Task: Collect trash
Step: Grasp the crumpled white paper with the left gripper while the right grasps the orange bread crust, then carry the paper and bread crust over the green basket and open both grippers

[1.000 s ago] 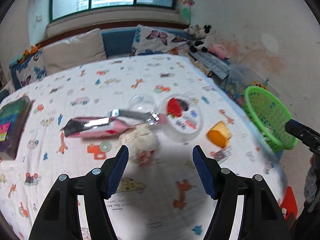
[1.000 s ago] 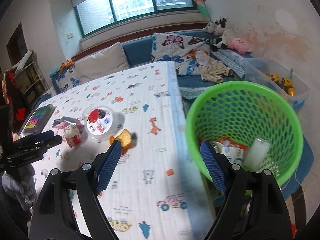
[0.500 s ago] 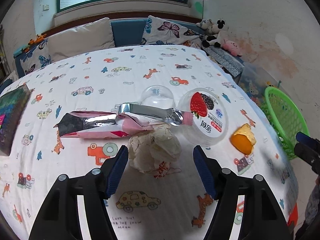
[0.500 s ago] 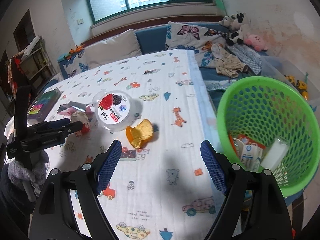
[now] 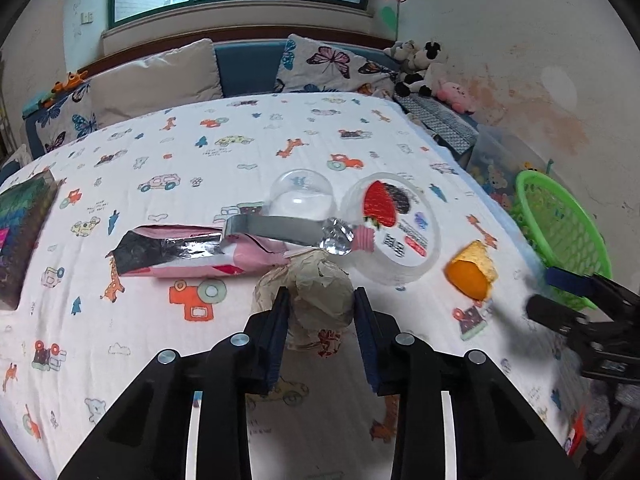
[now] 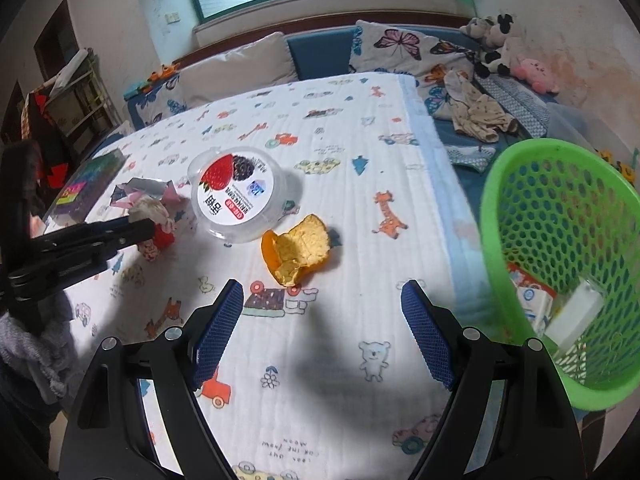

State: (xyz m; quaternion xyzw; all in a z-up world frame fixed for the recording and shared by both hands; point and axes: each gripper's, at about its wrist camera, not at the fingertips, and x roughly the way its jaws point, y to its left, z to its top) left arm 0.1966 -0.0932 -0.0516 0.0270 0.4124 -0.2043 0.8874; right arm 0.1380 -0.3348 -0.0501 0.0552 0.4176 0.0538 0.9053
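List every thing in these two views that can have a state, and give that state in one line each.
left gripper: jaws closing around the crumpled paper ball
crumpled paper ball: on the table, between the pads
right gripper: open, empty
snack wrapper: torn open, lying flat
round fruit tub: lidded, resting on the cloth
orange peel: loose
green basket: holding cartons

On the table (image 5: 240, 152), a wrapper (image 5: 180, 254) lies left of a tub (image 5: 394, 228); a paper ball (image 5: 316, 292) sits before them, peel (image 5: 472, 274) to the right, a basket (image 6: 560, 240) beyond the edge.
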